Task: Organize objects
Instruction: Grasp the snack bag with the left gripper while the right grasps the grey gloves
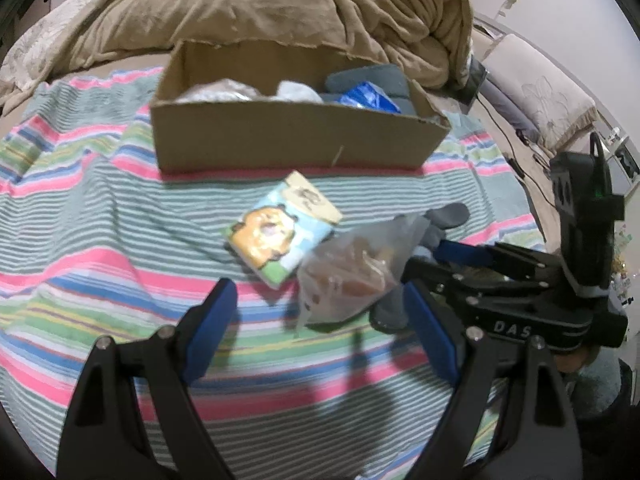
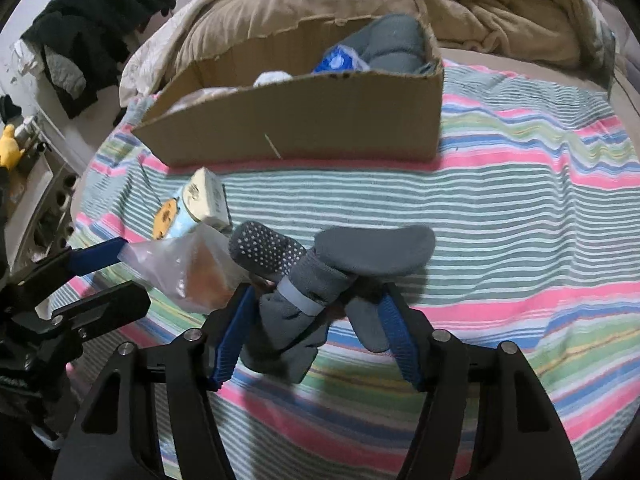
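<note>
with the right claw (image 2: 316,328), gripping the gray sock bundle (image 2: 304,280), and with the left claw (image 1: 320,295) spread wide, framing the plastic bag (image 1: 348,280).

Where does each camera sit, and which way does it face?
Left wrist: sits on the left gripper, looks along its open fingers over the striped blanket toward the cardboard box; the right gripper shows at the right.
Right wrist: sits on the right gripper, faces the same box, with grey socks between its fingers; the left gripper shows at the left.
Shared: box, blanket, socks, cartoon carton, plastic bag.
</note>
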`<state>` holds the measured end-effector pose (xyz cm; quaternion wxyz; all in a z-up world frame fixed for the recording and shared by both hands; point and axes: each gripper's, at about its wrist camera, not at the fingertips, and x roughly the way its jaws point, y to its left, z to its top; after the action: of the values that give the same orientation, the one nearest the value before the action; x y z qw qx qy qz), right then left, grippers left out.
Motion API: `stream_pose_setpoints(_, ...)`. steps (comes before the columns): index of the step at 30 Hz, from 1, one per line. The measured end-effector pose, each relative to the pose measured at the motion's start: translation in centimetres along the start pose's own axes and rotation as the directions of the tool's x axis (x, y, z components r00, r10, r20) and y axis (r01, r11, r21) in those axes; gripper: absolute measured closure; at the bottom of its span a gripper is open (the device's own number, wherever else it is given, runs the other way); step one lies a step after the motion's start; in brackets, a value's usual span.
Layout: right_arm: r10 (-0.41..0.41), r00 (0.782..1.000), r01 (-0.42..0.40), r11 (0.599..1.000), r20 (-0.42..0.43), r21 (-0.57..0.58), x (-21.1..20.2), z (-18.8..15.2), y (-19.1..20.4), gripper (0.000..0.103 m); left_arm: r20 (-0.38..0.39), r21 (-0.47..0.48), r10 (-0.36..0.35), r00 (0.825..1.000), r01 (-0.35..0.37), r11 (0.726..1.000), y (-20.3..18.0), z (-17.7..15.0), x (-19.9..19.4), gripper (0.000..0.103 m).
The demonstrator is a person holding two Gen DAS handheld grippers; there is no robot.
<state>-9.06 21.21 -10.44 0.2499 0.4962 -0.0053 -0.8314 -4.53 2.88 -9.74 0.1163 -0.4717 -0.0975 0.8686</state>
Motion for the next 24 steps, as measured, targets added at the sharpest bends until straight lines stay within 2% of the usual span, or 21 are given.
stream_pose_setpoints(3, 0.019, 1.000, -0.019, 1.000, 0.007, -0.003, 0.0, -0.2, -0.1, 0.053, -0.020, 0.001, -0.014, 1.000, 0.014, 1.000, -0.6, 0.0, 0.7, 0.017)
stream_pose_setpoints(4, 0.030, 1.000, -0.030, 1.000, 0.009, -0.007, -0.1, -0.2, -0.2, 0.061, -0.026, 0.003, -0.019, 0.999, 0.019, 1.000, -0.8, 0.0, 1.0, 0.017)
stream_pose_setpoints(7, 0.046, 0.999, -0.046, 0.999, 0.013, -0.017, -0.4, -0.4, -0.2, 0.067, -0.039, 0.003, -0.032, 0.999, 0.032, 0.999, -1.4, 0.2, 1.7, 0.017)
stream_pose_setpoints(13, 0.075, 0.997, -0.075, 0.997, 0.034, -0.003, -1.8, -0.2, -1.1, 0.069, -0.054, -0.003, -0.053, 0.997, 0.053, 0.999, -2.1, 0.7, 3.1, 0.018)
stream_pose_setpoints(14, 0.075, 0.996, -0.075, 0.997, 0.040, -0.001, -2.1, -0.2, -1.2, 0.069, -0.056, 0.000, -0.051, 0.997, 0.051, 0.999, -2.3, 0.7, 3.2, 0.021)
stream_pose_setpoints(17, 0.071, 0.996, -0.072, 0.997, 0.056, 0.004, -2.9, -0.2, -1.6, 0.070, -0.069, 0.017, -0.024, 0.997, 0.025, 1.000, -2.6, 0.7, 3.7, 0.041)
stream_pose_setpoints(24, 0.069, 0.995, -0.070, 0.997, 0.077, 0.015, -4.1, -0.2, -2.3, 0.069, -0.054, 0.031, -0.034, 0.998, 0.036, 0.999, -3.0, 0.6, 3.5, 0.047)
